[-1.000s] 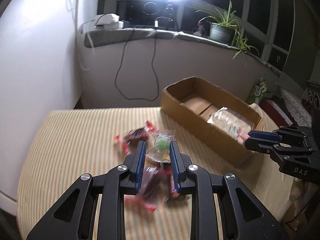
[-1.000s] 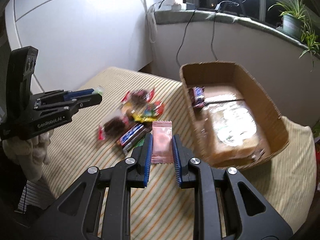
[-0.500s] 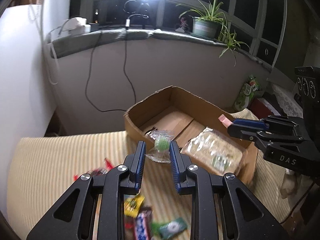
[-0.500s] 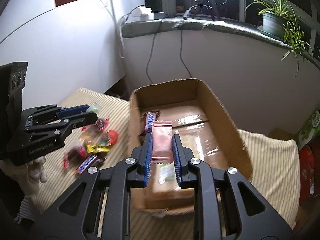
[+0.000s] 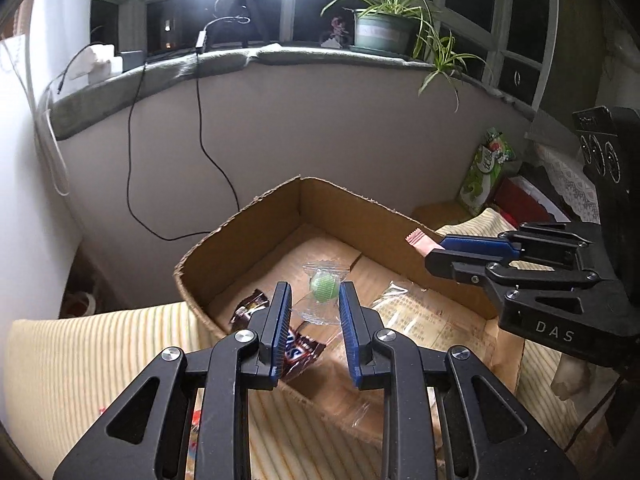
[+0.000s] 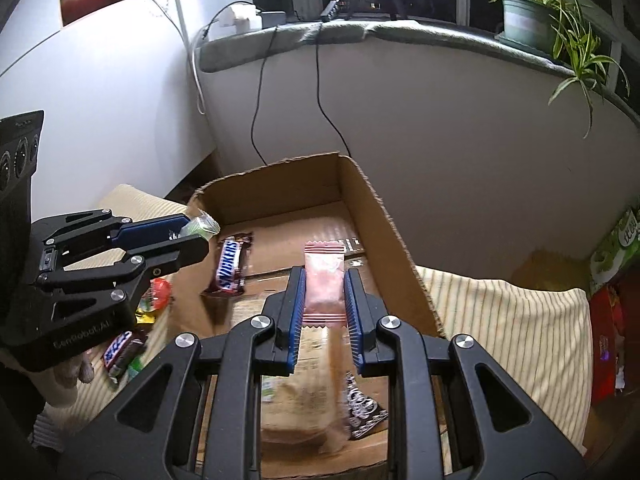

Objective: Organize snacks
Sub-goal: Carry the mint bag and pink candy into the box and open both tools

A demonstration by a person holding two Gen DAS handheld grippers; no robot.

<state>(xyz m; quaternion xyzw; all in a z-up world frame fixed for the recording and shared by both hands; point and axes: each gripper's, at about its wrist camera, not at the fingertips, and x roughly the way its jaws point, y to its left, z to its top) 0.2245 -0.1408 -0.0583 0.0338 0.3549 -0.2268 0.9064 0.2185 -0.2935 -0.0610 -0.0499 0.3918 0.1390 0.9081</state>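
My left gripper (image 5: 314, 300) is shut on a clear wrapper with a green round candy (image 5: 323, 286), held above the near corner of the open cardboard box (image 5: 360, 204). My right gripper (image 6: 322, 282) is shut on a pink sachet (image 6: 324, 276) over the box (image 6: 384, 216). Inside lie a Snickers bar (image 6: 231, 266), a large clear bag of biscuits (image 6: 300, 392) and a small dark packet (image 6: 362, 406). Each gripper shows in the other's view: the right gripper (image 5: 434, 250) with the pink sachet's end (image 5: 420, 239), the left gripper (image 6: 196, 236) with the candy wrapper (image 6: 204, 226).
Loose snacks (image 6: 136, 320) lie on the striped cloth (image 6: 500, 308) left of the box. A wall with hanging cables (image 5: 168, 168) rises behind the box. A potted plant (image 5: 384, 28) stands on the sill. Green and red packages (image 5: 486, 172) sit to the right.
Both grippers have moved from over the loose snack pile on the cloth to above the cardboard box, each still holding its snack.
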